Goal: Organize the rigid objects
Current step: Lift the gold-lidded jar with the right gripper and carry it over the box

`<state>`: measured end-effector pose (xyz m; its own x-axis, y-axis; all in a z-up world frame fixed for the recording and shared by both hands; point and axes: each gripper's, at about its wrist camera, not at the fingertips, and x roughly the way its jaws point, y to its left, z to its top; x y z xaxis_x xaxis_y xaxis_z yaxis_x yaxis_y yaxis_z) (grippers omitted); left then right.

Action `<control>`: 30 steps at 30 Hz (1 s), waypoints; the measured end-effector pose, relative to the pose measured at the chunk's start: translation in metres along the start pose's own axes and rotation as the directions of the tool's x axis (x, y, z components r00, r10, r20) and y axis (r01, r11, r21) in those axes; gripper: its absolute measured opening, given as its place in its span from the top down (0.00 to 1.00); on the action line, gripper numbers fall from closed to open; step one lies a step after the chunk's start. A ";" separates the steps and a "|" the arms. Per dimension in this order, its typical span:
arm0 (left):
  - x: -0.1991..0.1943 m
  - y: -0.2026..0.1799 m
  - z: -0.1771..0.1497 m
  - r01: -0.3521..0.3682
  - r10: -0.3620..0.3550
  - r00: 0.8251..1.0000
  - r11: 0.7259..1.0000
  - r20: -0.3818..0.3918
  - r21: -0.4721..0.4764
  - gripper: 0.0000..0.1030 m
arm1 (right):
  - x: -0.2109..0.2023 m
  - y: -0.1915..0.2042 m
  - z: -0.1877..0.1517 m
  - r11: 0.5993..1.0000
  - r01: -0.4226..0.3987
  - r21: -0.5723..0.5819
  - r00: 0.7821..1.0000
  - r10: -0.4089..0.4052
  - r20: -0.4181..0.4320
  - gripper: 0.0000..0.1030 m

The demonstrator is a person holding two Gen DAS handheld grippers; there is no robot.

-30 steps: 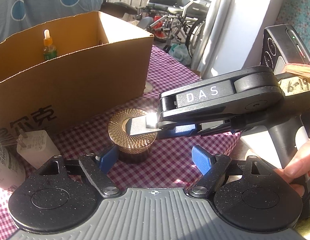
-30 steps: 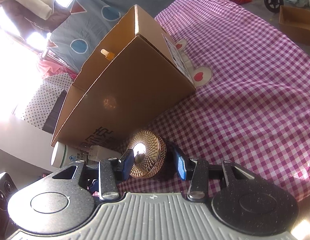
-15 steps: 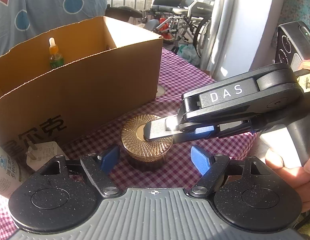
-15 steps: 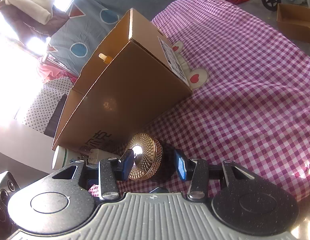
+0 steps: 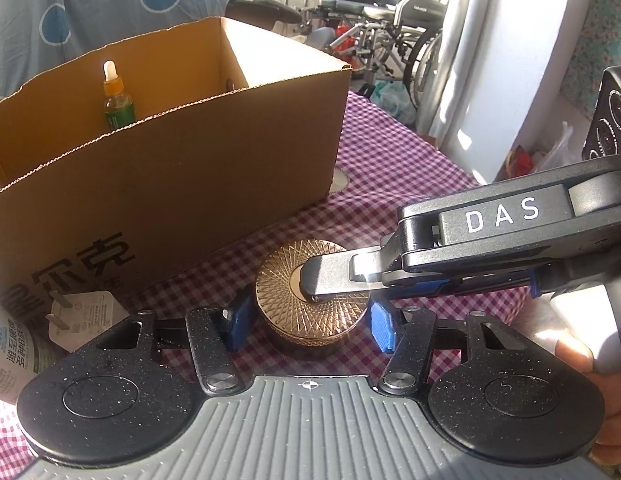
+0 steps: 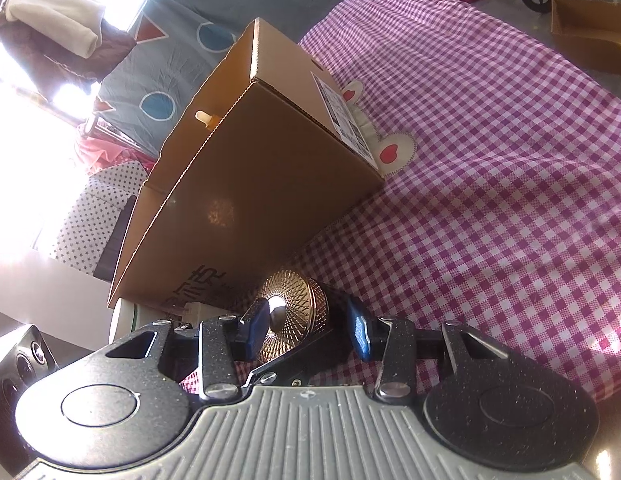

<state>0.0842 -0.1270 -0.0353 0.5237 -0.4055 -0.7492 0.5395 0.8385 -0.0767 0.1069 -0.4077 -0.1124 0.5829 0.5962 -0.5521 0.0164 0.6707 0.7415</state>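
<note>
Gold-lidded jar (image 5: pixel 311 303) sits upright directly ahead, between pads of left hand-held gripper (image 5: pixel 309 322), jaws closing, not yet pressing. Right hand-held gripper (image 6: pixel 306 326) holds it half-open across lid (top and bottom).

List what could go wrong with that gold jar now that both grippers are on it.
1. The right gripper has one finger across the gold jar's lid while the left gripper closes around its sides; the jaws could collide.
2. The ribbed round wall may slip between the blue pads.
3. The cardboard box stands close behind, so the jar could clip its wall when lifted.
</note>
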 end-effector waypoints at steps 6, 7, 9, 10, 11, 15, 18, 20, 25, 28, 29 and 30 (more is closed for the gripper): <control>0.004 0.001 0.004 -0.002 0.002 1.000 1.000 -0.011 -0.016 0.42 | 0.001 0.001 -0.001 1.000 0.002 0.008 1.000 -0.002 0.002 0.55; 0.005 0.001 0.004 -0.003 0.003 1.000 1.000 -0.012 -0.018 0.42 | 0.001 0.001 -0.001 1.000 0.001 0.009 1.000 -0.001 0.002 0.55; 0.005 0.001 0.005 -0.005 0.005 1.000 1.000 -0.015 -0.021 0.42 | 0.003 0.000 0.000 1.000 0.000 0.011 1.000 0.000 0.002 0.54; 0.006 0.001 0.005 -0.007 0.007 1.000 1.000 -0.014 -0.021 0.42 | 0.003 -0.001 0.000 1.000 -0.002 0.013 1.000 0.002 0.003 0.54; 0.006 0.001 0.005 -0.009 0.009 1.000 1.000 -0.013 -0.021 0.42 | 0.004 -0.002 0.000 1.000 -0.004 0.013 1.000 0.003 0.004 0.54; 0.005 0.000 0.006 -0.016 0.015 1.000 0.999 -0.016 -0.028 0.43 | 0.004 -0.002 0.000 1.000 -0.005 0.006 1.000 0.005 0.006 0.54; 0.005 0.000 0.007 -0.016 0.015 1.000 0.999 -0.017 -0.031 0.43 | 0.003 0.000 -0.001 1.000 -0.003 0.003 1.000 0.003 0.009 0.54; 0.005 0.001 0.008 -0.015 0.015 1.000 0.999 -0.017 -0.036 0.43 | 0.002 0.000 -0.001 1.000 -0.002 0.001 1.000 0.002 0.011 0.55; 0.003 -0.001 0.008 -0.016 0.016 1.000 0.999 -0.011 -0.036 0.44 | -0.002 0.004 -0.002 1.000 0.002 -0.005 1.000 -0.002 0.017 0.55; -0.001 -0.002 0.008 -0.018 0.018 1.000 0.999 -0.002 -0.033 0.44 | -0.006 0.007 -0.004 1.000 0.001 -0.009 1.000 0.000 0.022 0.55; -0.002 -0.002 0.008 -0.018 0.018 1.000 0.999 0.002 -0.034 0.44 | -0.007 0.008 -0.004 1.000 0.000 -0.012 1.000 0.000 0.025 0.55; -0.005 -0.003 0.008 -0.018 0.018 1.000 0.999 0.007 -0.034 0.44 | -0.009 0.010 -0.005 1.000 0.000 -0.015 1.000 0.000 0.028 0.55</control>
<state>0.0854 -0.1303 -0.0266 0.5380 -0.3926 -0.7459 0.5069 0.8577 -0.0859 0.0983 -0.4041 -0.1018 0.6053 0.5836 -0.5413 0.0041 0.6777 0.7353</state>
